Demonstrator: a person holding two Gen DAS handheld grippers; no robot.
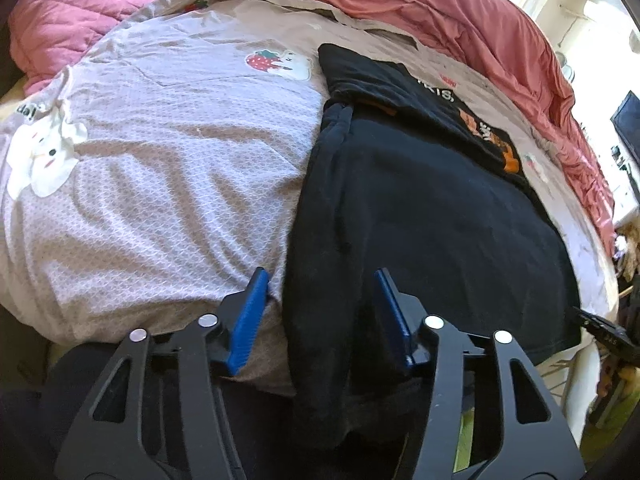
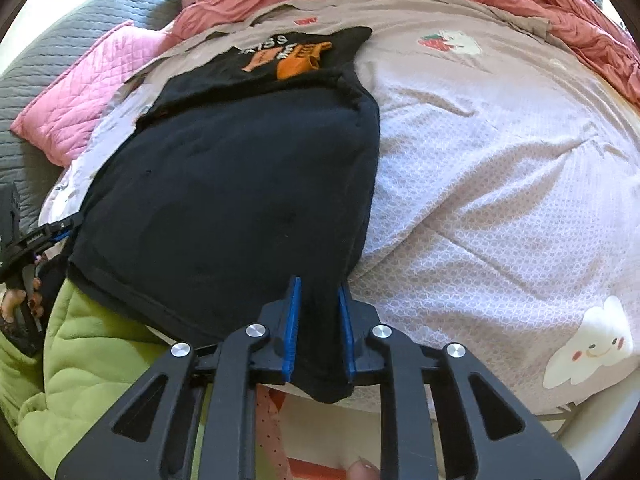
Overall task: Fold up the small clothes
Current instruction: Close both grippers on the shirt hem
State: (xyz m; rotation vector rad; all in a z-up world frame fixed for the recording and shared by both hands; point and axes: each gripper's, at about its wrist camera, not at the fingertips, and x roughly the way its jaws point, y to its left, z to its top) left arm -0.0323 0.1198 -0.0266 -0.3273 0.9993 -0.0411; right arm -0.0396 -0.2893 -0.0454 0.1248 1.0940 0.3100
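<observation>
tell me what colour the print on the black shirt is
Orange with white lettering, on the black shirt; clearest in the right wrist view.
</observation>
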